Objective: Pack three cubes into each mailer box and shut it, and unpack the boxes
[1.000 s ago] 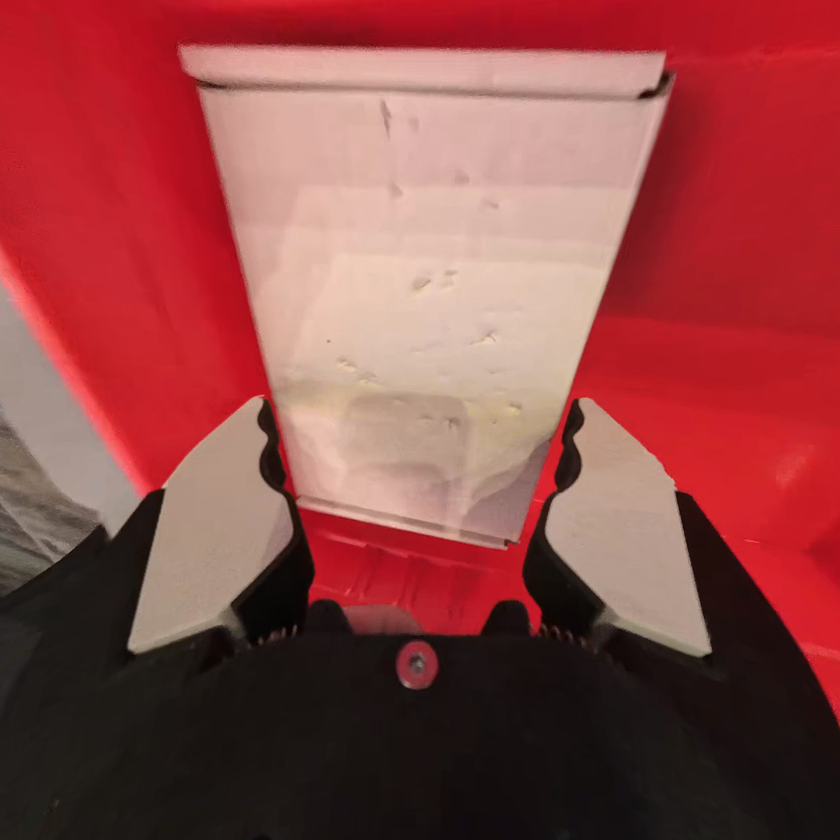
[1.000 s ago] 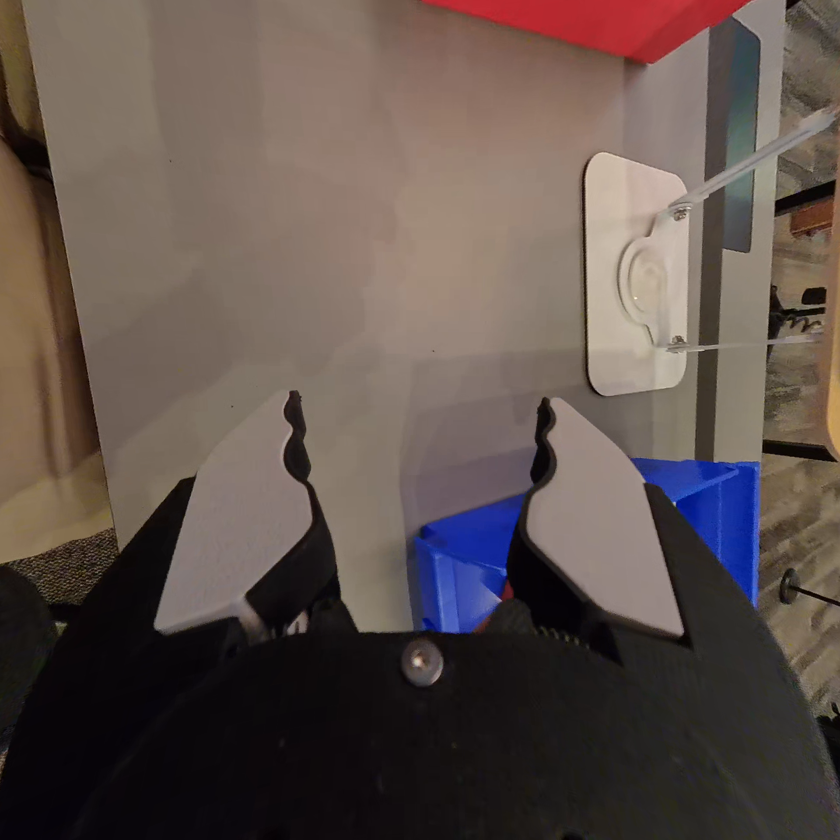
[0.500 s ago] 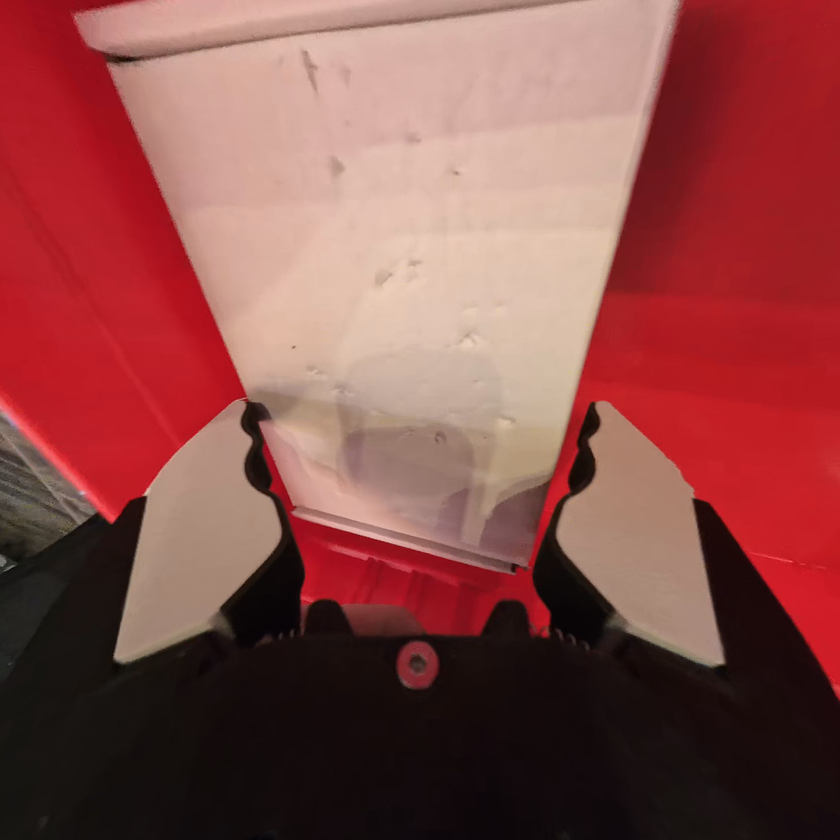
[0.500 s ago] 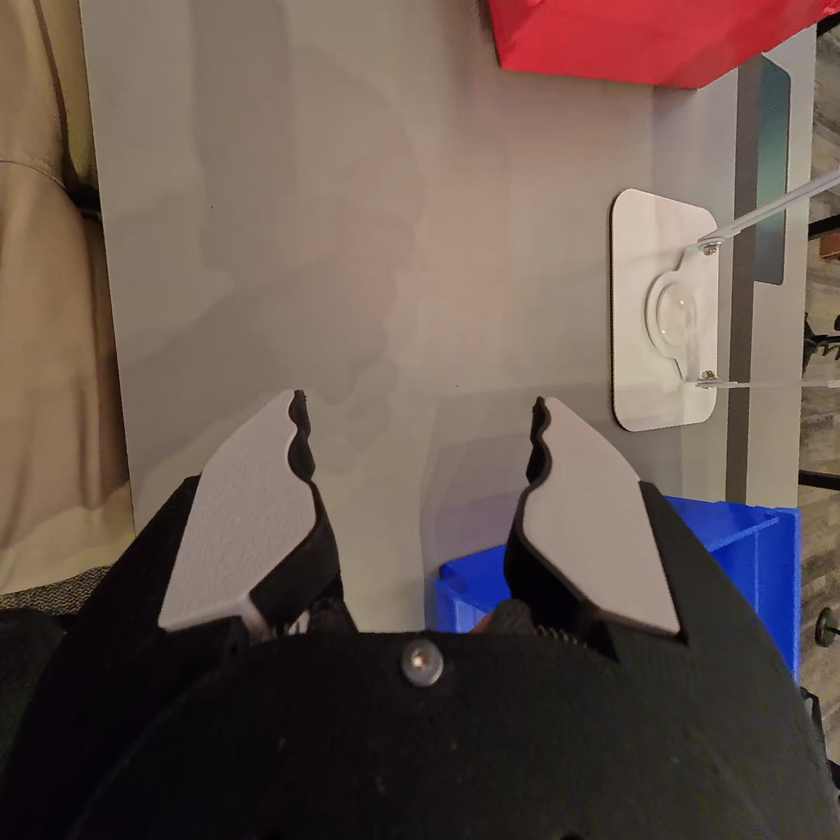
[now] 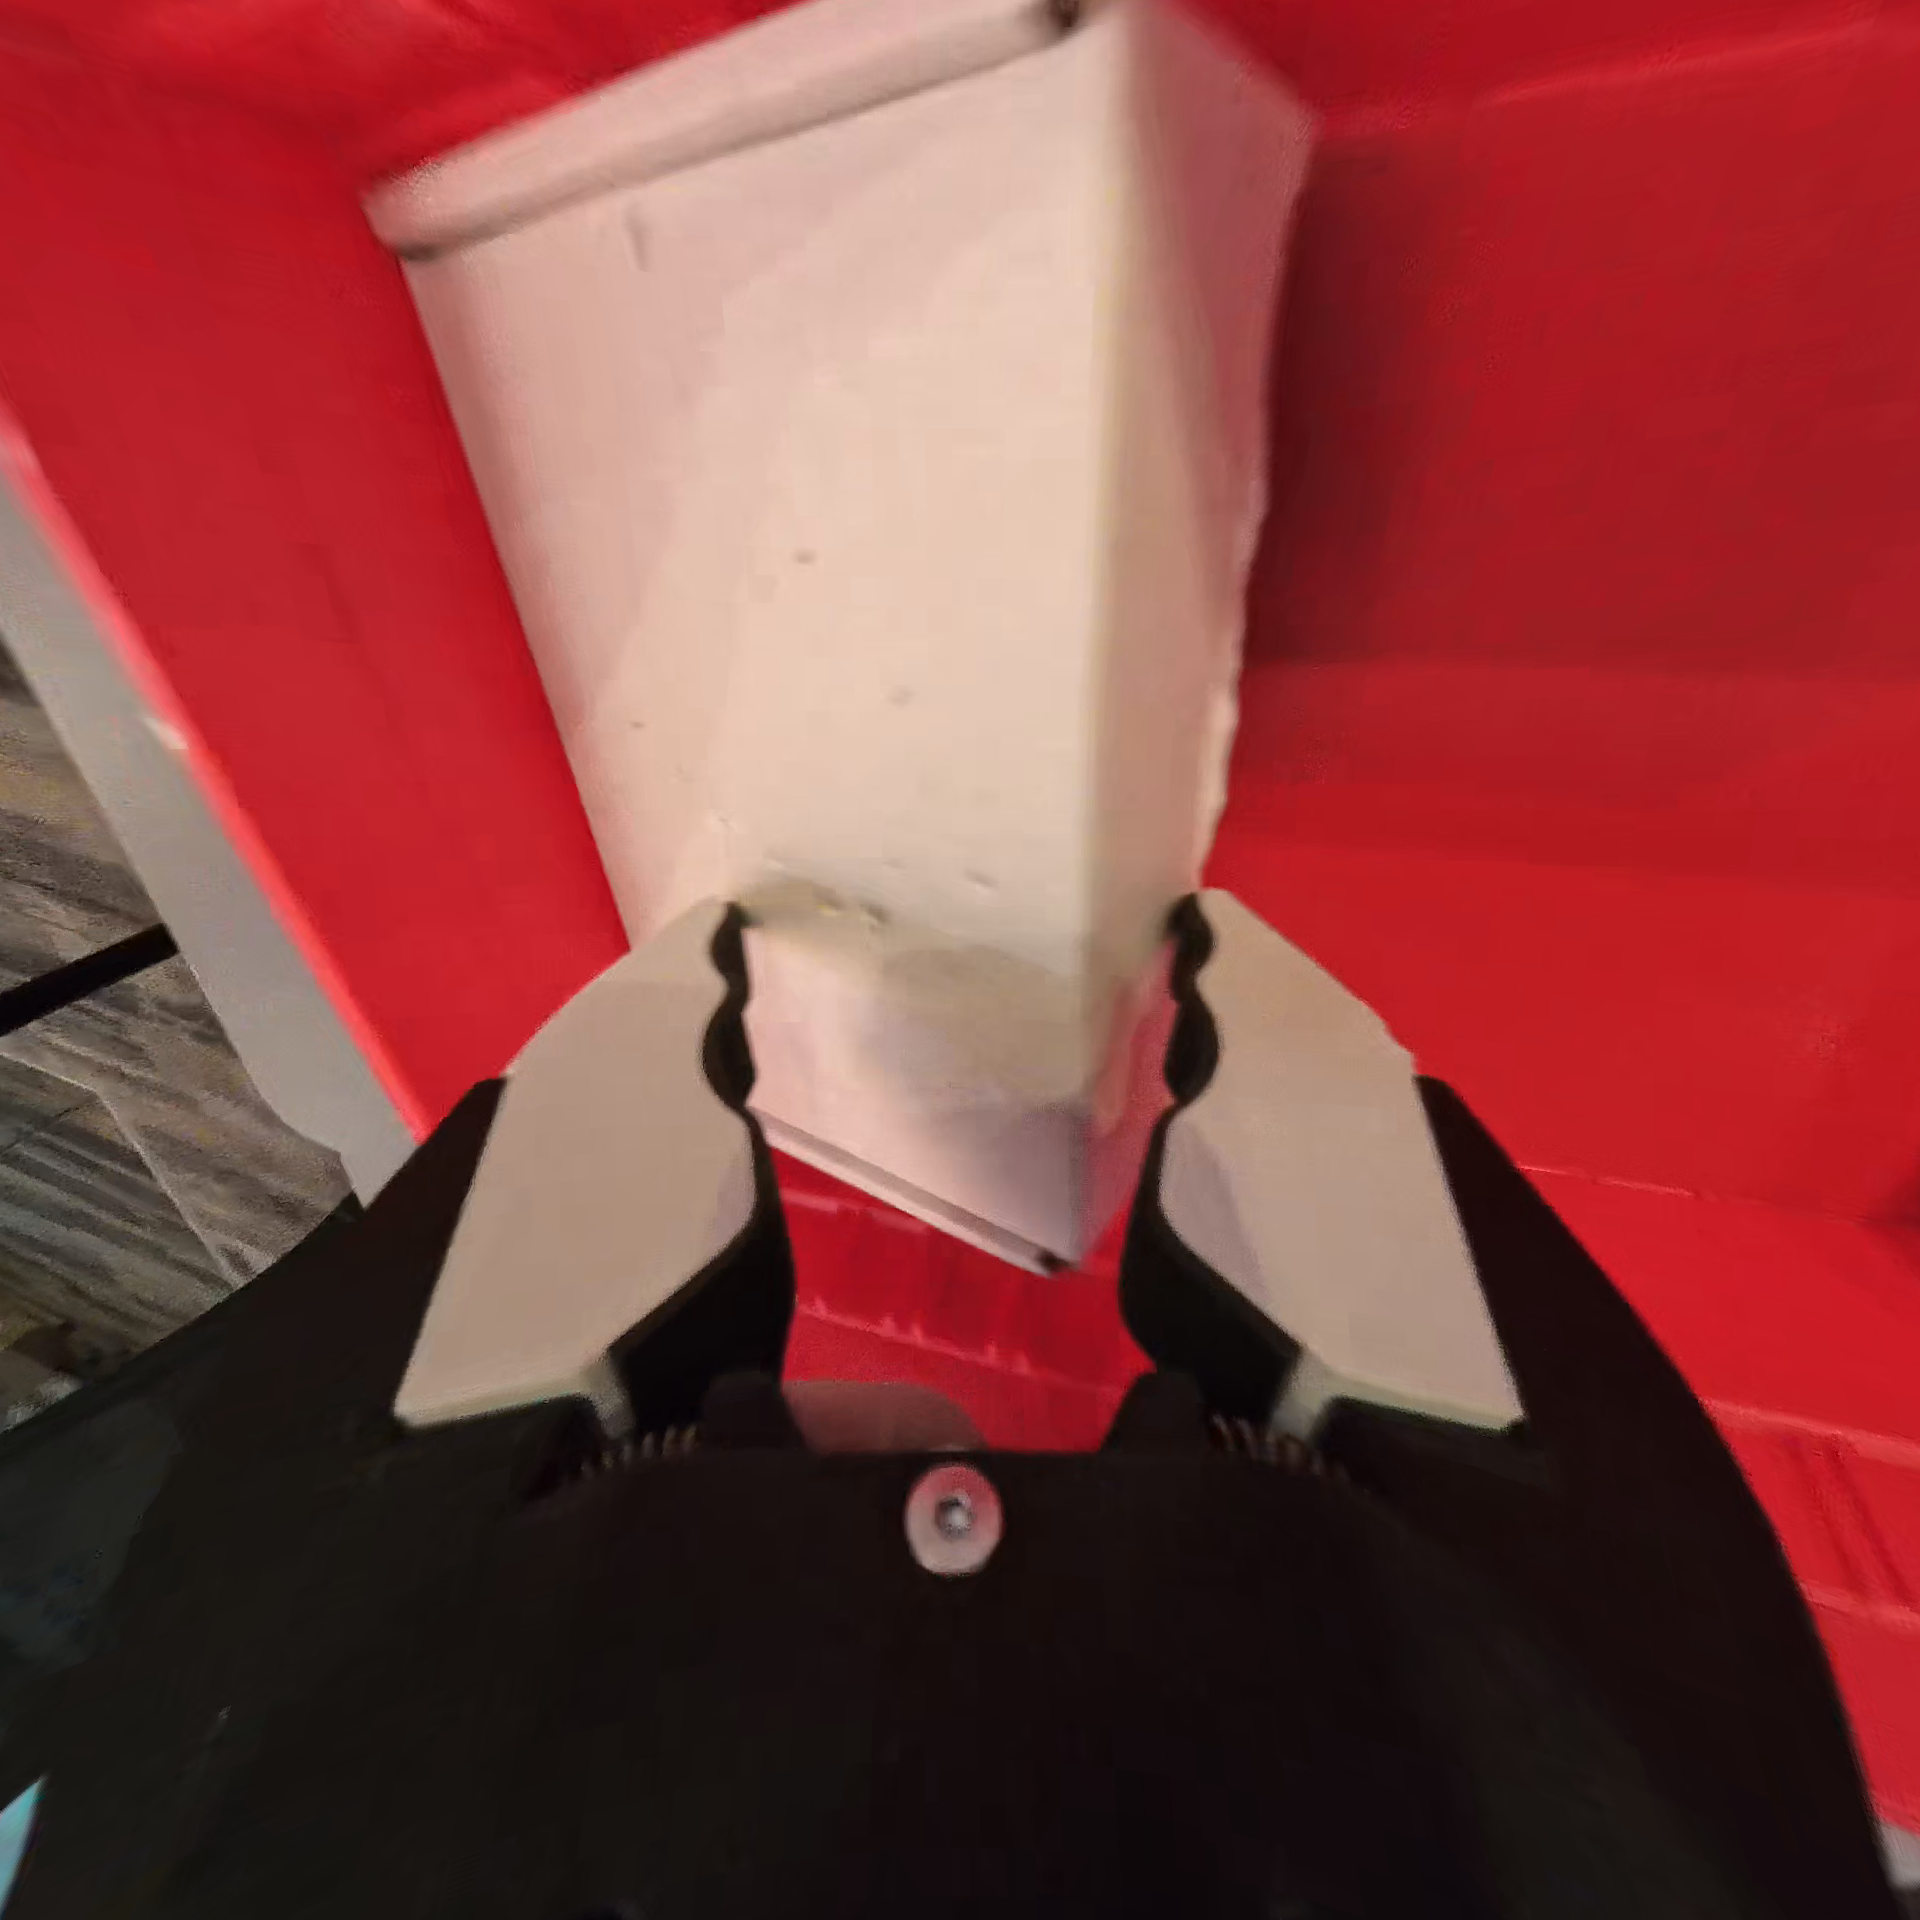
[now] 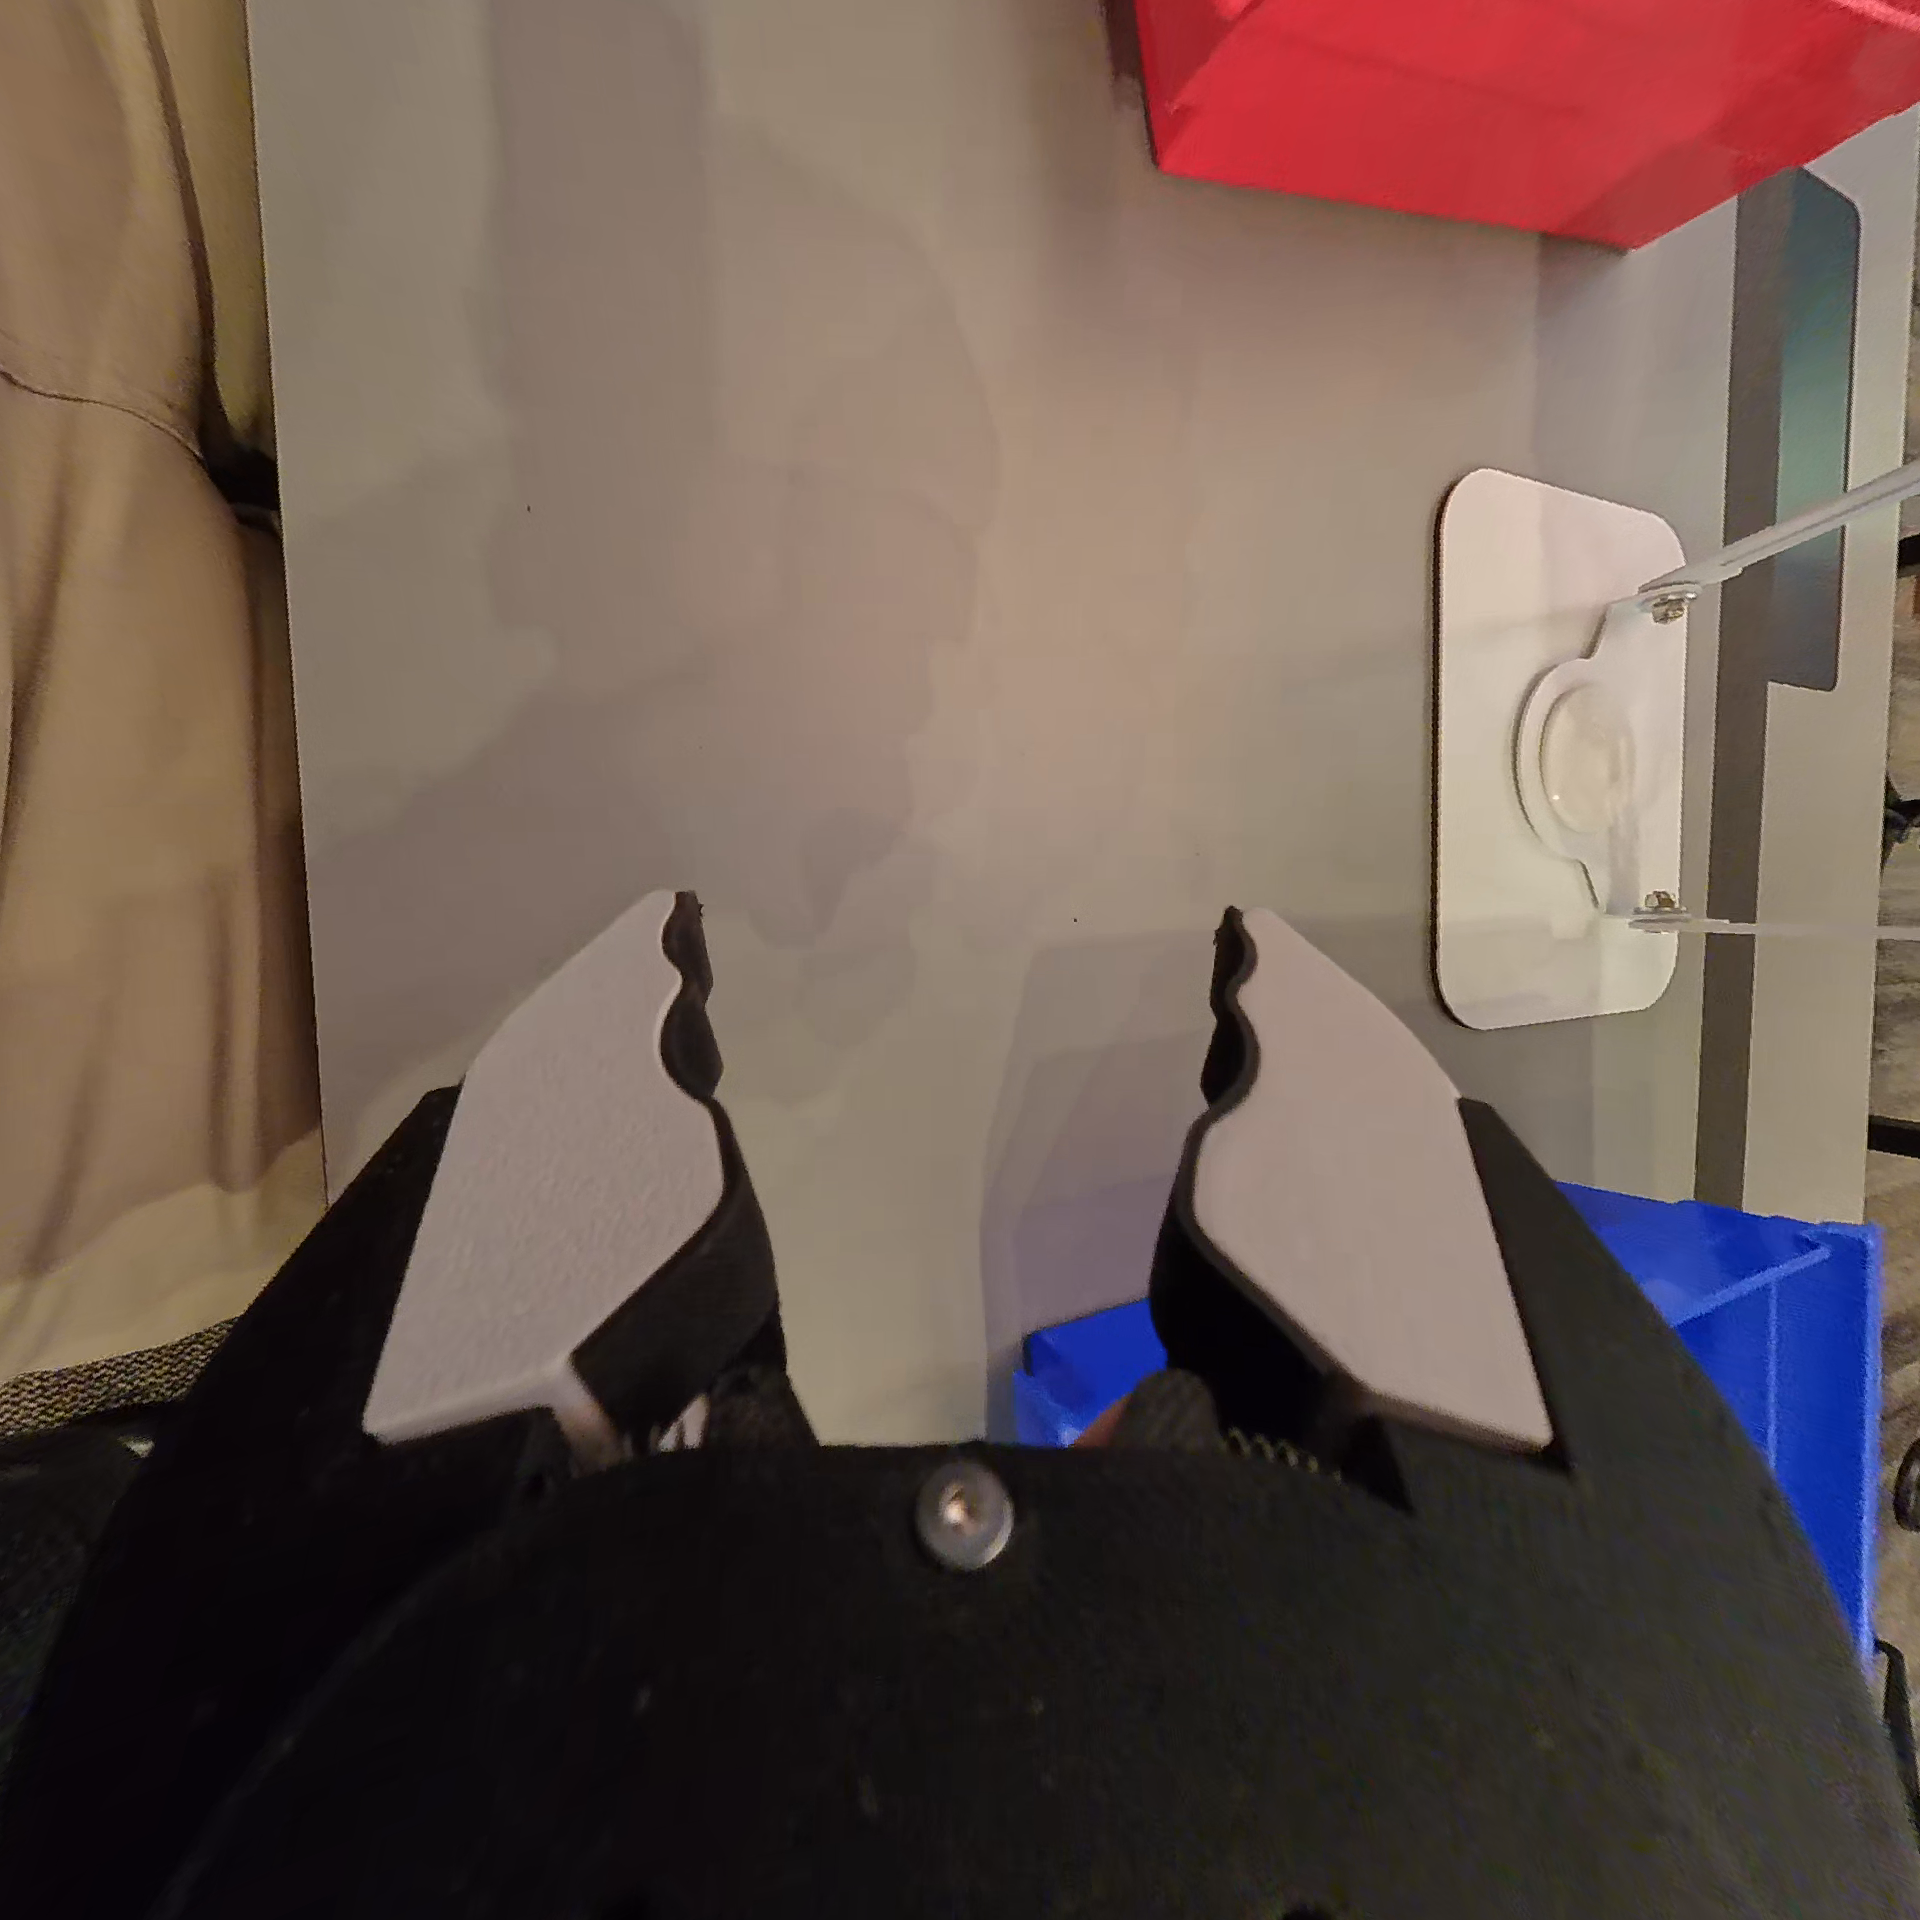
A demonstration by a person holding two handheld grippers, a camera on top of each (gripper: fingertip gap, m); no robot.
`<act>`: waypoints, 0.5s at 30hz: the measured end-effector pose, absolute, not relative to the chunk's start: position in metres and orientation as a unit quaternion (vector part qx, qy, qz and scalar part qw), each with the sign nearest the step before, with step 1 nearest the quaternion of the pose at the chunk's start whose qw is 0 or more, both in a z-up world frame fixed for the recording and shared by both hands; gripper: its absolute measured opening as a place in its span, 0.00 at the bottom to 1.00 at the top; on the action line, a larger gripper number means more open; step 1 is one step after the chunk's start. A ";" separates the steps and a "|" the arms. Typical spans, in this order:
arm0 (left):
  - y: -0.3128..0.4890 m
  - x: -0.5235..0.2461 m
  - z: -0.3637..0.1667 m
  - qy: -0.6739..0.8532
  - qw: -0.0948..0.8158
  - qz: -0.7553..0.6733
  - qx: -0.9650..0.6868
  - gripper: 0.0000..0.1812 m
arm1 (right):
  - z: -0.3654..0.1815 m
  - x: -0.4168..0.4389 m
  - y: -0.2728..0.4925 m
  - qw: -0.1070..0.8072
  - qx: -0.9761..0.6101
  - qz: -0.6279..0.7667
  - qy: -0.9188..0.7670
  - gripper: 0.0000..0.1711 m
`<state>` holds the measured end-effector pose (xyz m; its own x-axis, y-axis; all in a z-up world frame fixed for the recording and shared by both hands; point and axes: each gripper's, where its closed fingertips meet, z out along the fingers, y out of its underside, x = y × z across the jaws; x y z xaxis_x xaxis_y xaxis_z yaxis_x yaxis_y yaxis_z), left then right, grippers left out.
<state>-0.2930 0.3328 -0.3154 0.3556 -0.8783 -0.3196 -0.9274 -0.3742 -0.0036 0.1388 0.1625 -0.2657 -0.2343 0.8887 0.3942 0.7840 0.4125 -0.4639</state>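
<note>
A closed white mailer box point(image 5: 883, 520) is inside the red bin point(image 5: 1558, 520), tilted with its near corner up. My left gripper point(image 5: 956, 935) is shut on the box's near end, one finger on each side. My right gripper point(image 6: 956, 914) is open and empty above the bare grey table point(image 6: 727, 416). No cubes show in either view.
A blue bin point(image 6: 1766, 1351) sits at the table's near right, partly under my right gripper. The red bin's corner point(image 6: 1507, 104) shows at the far right. A white pad with a clear holder point(image 6: 1558, 769) lies at the right edge. A person's beige clothing point(image 6: 104, 623) is at the left. The tips of one gripper are about 45 cm away from the tips of the other.
My left gripper has closed from open onto the mailer box's near end, and the box has tilted. My right gripper has drawn back a little and stays open.
</note>
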 end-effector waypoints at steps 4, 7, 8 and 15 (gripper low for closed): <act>0.324 -0.300 -0.313 0.533 0.070 0.139 -0.831 0.40 | -0.266 0.134 0.159 0.310 -0.530 0.092 -0.784 0.54; 0.327 -0.306 -0.323 0.544 0.072 0.181 -0.816 0.44 | -0.268 0.133 0.156 0.305 -0.526 0.085 -0.789 0.54; 0.327 -0.305 -0.326 0.541 0.075 0.188 -0.816 0.50 | -0.268 0.133 0.155 0.306 -0.526 0.086 -0.789 0.54; 0.342 -0.303 -0.338 0.537 0.052 0.179 -0.823 0.70 | -0.271 0.133 0.152 0.300 -0.527 0.094 -0.789 0.54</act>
